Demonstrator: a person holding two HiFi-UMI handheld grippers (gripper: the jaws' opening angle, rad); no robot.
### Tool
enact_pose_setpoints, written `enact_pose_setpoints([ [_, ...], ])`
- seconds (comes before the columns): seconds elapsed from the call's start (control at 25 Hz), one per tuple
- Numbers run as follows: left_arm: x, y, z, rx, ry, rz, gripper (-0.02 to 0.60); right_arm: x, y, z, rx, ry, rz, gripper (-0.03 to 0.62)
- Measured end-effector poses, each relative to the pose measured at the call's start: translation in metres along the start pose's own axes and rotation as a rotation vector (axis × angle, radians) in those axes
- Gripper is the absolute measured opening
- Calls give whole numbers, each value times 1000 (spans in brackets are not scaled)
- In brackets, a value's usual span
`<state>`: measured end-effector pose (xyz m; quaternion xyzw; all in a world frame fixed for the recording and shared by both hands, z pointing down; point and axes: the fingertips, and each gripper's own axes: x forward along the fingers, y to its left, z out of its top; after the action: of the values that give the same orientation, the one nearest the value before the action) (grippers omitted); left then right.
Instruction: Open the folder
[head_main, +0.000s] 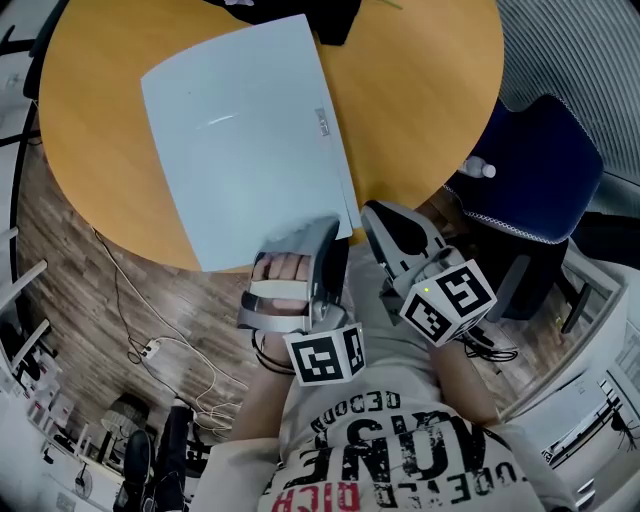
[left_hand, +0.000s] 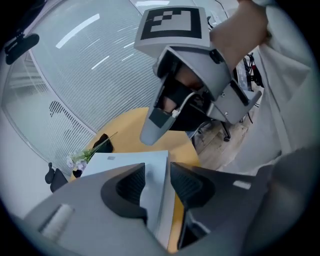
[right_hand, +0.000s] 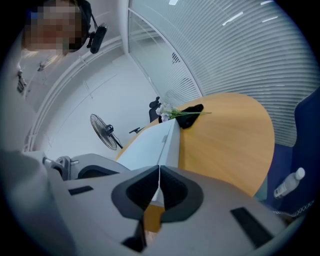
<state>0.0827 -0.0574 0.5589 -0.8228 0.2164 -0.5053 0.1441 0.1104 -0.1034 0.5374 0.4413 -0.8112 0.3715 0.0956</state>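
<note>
A pale blue folder (head_main: 250, 130) lies shut and flat on the round orange table (head_main: 430, 100), its near right corner at the table's front edge. My left gripper (head_main: 328, 230) is at that corner. In the left gripper view the left gripper (left_hand: 157, 180) is open, and the folder (left_hand: 115, 162) edge runs between the jaws without either pad pressing on it. My right gripper (head_main: 375, 212) is just right of the corner. In the right gripper view the right gripper (right_hand: 159, 187) is shut, pads together, with the folder (right_hand: 150, 142) just beyond the tips.
A black object with flowers (right_hand: 190, 114) sits at the table's far side. A blue chair (head_main: 540, 170) with a bottle (head_main: 478, 168) on it stands to the right. Cables (head_main: 150, 350) lie on the wooden floor on the left. A fan (right_hand: 102, 131) stands beyond the table.
</note>
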Motion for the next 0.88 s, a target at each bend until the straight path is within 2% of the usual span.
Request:
enact_pose_setpoints([
  [0.24, 3, 1, 8, -31, 3, -9, 140, -2, 1, 0, -2, 6, 7, 12],
  [0.32, 1, 0, 9, -61, -2, -21, 108, -3, 2, -1, -3, 9, 10, 12],
  [0.56, -9, 5, 12, -163, -53, -42, 65, -2, 6, -1, -8, 9, 12, 14],
  [0.88, -18, 13, 16, -245, -96, -54, 38, 0, 11, -2, -15, 18, 20, 12],
])
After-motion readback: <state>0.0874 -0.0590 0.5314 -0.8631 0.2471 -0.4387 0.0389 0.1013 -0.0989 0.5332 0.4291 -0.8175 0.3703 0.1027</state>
